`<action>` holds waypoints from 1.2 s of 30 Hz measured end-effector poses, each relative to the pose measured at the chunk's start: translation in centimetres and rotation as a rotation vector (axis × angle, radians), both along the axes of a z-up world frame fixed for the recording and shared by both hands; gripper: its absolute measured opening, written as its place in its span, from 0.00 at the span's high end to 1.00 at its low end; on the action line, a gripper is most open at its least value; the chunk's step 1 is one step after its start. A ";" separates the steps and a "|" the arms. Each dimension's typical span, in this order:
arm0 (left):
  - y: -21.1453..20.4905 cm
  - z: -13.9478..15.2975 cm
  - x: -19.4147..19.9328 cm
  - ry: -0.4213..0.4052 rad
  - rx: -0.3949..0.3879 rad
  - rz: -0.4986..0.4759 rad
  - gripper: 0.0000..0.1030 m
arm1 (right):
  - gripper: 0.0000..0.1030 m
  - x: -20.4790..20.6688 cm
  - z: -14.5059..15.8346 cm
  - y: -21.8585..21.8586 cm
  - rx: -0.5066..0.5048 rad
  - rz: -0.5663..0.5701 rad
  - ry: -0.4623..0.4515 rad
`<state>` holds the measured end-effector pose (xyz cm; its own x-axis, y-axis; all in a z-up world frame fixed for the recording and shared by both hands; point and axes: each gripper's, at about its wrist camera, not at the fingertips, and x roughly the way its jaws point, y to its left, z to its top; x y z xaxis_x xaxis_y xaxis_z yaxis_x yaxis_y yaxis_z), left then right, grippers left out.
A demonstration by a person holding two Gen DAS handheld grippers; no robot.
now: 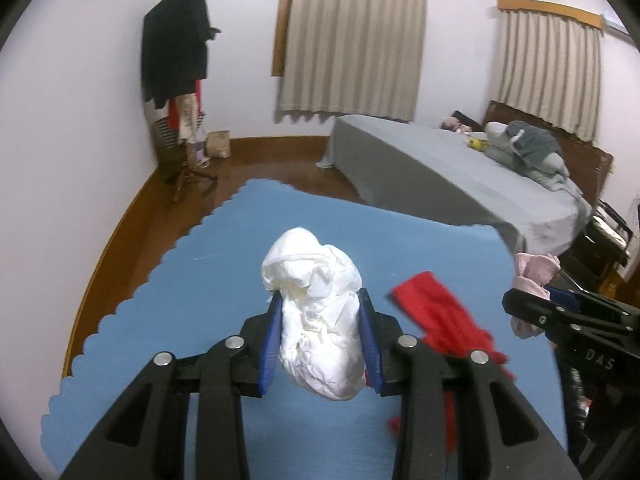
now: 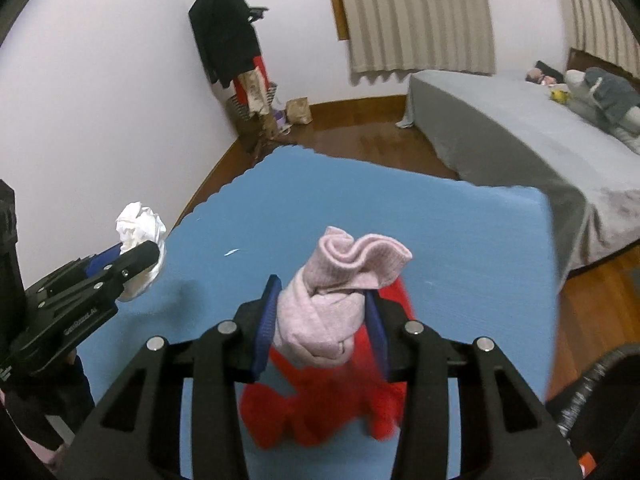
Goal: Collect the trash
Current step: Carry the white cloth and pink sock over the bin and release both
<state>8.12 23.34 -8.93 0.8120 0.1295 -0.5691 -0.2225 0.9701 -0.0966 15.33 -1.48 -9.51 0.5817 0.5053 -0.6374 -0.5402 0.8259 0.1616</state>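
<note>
Both hands are loaded now: the left gripper (image 1: 320, 332) pinches a crumpled white tissue wad (image 1: 316, 320) between its blue pads, and the wad bulges out above and below them, so the squeeze sits across its middle, which should keep such a light, springy thing from slipping. The right gripper (image 2: 322, 328) is clamped on a bunched pink sock (image 2: 336, 312), its cuff flopping over the top of the pads. Both items hang in the air above the blue mat (image 1: 200, 280) rather than resting on it. Beneath the sock a red cloth (image 2: 320, 412) lies on the mat, apparently not caught in the grip. No bin shows in either view, so where these two loads are headed I cannot tell.
</note>
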 end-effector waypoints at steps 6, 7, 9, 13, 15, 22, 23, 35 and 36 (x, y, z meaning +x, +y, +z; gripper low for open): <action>-4.0 1.6 0.0 -0.025 -0.007 -0.072 0.66 | 0.62 -1.9 1.7 -5.3 0.015 -0.071 -0.028; -4.8 1.9 -0.1 -0.030 -0.007 -0.087 0.66 | 0.62 -2.3 2.1 -6.4 0.017 -0.086 -0.031; -6.3 2.4 0.0 -0.037 -0.006 -0.112 0.66 | 0.62 -2.7 2.4 -7.8 0.020 -0.107 -0.038; -9.0 3.2 -0.1 -0.052 -0.011 -0.173 0.66 | 0.62 -3.6 3.0 -10.4 0.029 -0.150 -0.049; -10.4 3.6 -0.1 -0.061 -0.012 -0.201 0.66 | 0.62 -4.1 3.3 -11.9 0.028 -0.173 -0.058; -15.4 4.5 -0.7 -0.091 -0.016 -0.300 0.66 | 0.62 -5.7 4.1 -17.1 0.021 -0.263 -0.090; -16.1 4.6 -0.7 -0.095 -0.016 -0.313 0.66 | 0.62 -6.0 4.1 -18.0 0.020 -0.280 -0.095; -23.9 5.1 -1.6 -0.114 -0.007 -0.476 0.65 | 0.62 -9.2 3.6 -26.0 0.004 -0.447 -0.110; -24.4 5.0 -1.7 -0.115 -0.008 -0.487 0.65 | 0.62 -9.4 3.4 -26.5 0.002 -0.459 -0.109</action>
